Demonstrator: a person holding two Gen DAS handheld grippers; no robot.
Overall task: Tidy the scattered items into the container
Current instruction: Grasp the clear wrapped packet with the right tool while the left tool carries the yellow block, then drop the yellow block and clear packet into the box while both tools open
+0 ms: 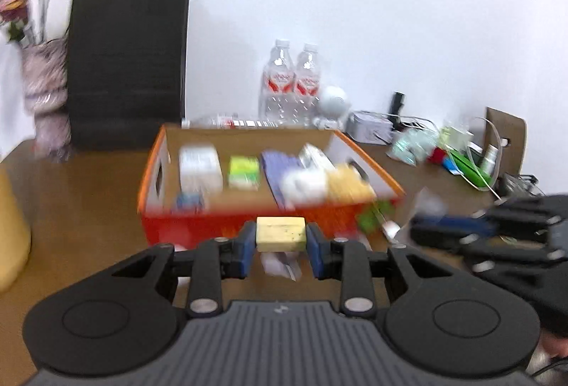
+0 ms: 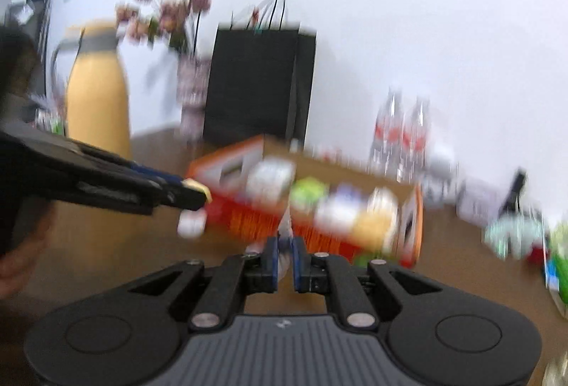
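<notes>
Orange cardboard box (image 1: 248,226), open-topped, standing on the brown surface (image 1: 99,187) in front of a white wall; it contains several small packages, blurred, among them a white one, a green one and a yellow one. Pale yellow block (image 1: 281,233), clamped between the blue-padded fingers of the left gripper (image 1: 281,240), raised just in front of the box's near wall. Right gripper (image 2: 284,256), fingers nearly closed on a thin whitish item (image 2: 284,226) too blurred to identify, also before the box. Small scraps lie on the surface near the box front. Behind: black paper bag (image 1: 127,66), two water bottles (image 1: 291,81), flowers in a vase (image 1: 46,91), and clutter at right.
</notes>
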